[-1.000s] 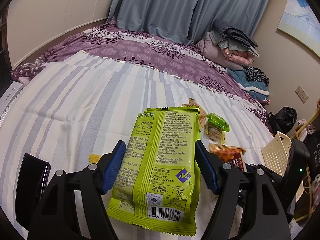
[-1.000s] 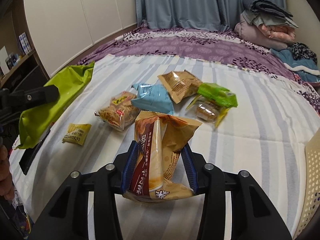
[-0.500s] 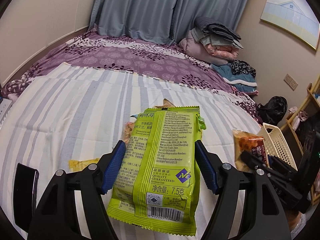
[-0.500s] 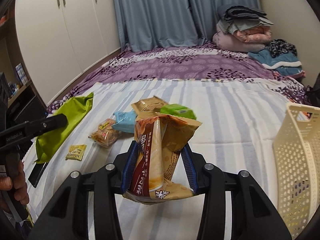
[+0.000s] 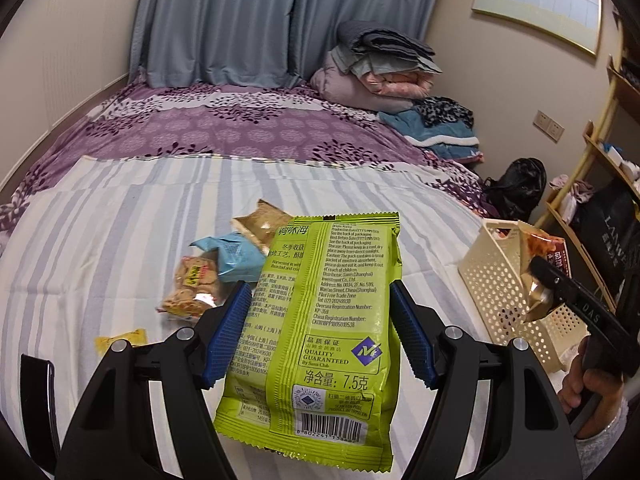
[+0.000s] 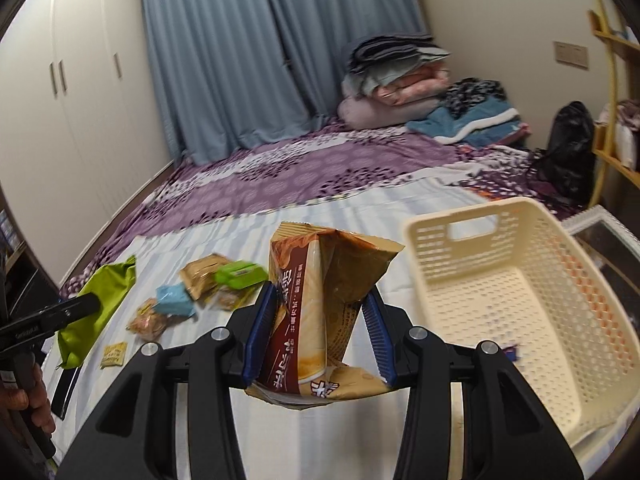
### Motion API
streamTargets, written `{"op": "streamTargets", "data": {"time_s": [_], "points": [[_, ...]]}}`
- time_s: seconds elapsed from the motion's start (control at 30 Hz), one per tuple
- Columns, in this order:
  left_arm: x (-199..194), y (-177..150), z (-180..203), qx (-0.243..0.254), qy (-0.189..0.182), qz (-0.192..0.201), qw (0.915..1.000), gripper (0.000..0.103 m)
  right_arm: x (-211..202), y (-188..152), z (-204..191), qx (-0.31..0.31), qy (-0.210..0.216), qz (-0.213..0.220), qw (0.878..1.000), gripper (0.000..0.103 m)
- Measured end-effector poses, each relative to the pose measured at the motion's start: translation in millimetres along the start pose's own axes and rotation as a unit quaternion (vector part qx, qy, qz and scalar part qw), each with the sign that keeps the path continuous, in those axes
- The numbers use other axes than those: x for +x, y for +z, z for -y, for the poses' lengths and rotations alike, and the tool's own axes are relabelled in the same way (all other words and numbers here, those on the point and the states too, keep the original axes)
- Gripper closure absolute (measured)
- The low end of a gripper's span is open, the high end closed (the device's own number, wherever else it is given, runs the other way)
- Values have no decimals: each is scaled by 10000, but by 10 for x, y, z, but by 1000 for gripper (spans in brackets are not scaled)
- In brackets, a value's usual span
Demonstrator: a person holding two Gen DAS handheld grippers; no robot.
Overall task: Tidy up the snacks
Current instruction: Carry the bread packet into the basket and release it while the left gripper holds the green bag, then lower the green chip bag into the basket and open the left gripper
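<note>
Far left on the striped bedsheet (image 5: 120, 216) lies a small yellow sachet (image 5: 120, 340), then a clear pack of crackers (image 5: 194, 288), a light blue packet (image 5: 234, 256) partly over it, and a tan packet (image 5: 260, 222) just behind. From the right wrist view a bright green pack (image 6: 240, 274) sits on another snack beside the tan one. Left gripper (image 5: 320, 332) is clamped on a lime green snack bag (image 5: 320, 320), back label facing the camera, bag upright and lifted above the sheet, blue pads pressing both sides. Right of that, right gripper (image 6: 316, 336) is squeezed onto a crumpled brown snack bag (image 6: 320, 304), held in the air just left of the cream basket (image 6: 492, 280). In the left wrist view that bag is right at the basket's rim (image 5: 492, 228); cannot tell if it touches. Basket stands on the bed's right side, perforated walls, cut-out handle; a small dark item lies on its floor, too blurred to name. Folded bedding (image 5: 380, 68) is stacked at the far corner.
</note>
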State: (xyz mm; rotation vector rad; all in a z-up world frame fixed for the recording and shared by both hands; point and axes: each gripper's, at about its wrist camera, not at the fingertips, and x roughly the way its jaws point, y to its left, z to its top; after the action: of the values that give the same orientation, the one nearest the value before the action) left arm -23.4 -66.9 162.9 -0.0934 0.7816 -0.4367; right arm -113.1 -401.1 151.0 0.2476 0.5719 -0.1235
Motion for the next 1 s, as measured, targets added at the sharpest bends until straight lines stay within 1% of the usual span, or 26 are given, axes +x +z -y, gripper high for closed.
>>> {"op": "streamTargets", "data": {"time_s": [0.2, 0.33, 0.47, 0.53, 0.57, 0.6, 0.8, 1.0], "points": [[90, 20, 379, 311, -258, -78, 9992, 31, -176, -26, 522, 376, -553, 125, 9977, 59], [176, 20, 652, 507, -460, -168, 9975, 31, -226, -92, 858, 649, -886, 93, 9939, 59], [235, 37, 903, 698, -646, -222, 9952, 31, -256, -158, 1096, 863, -1142, 36, 9897, 58], [257, 44, 1033, 813, -740, -241, 9936, 31, -279, -200, 1221, 995, -1185, -25, 9880, 53], [271, 51, 1095, 870, -782, -250, 9928, 31, -299, -221, 1293, 1099, -1212, -13, 9865, 46], [283, 58, 1140, 916, -815, -257, 9921, 31, -323, -240, 1337, 1144, -1245, -3, 9856, 44], [370, 56, 1492, 1200, -1069, -366, 9863, 31, -403, -318, 1510, 1298, -1390, 34, 9817, 45], [489, 32, 1954, 1601, -1386, -471, 9762, 31, -478, -378, 1587, 1356, -1403, 106, 9807, 44]]}}
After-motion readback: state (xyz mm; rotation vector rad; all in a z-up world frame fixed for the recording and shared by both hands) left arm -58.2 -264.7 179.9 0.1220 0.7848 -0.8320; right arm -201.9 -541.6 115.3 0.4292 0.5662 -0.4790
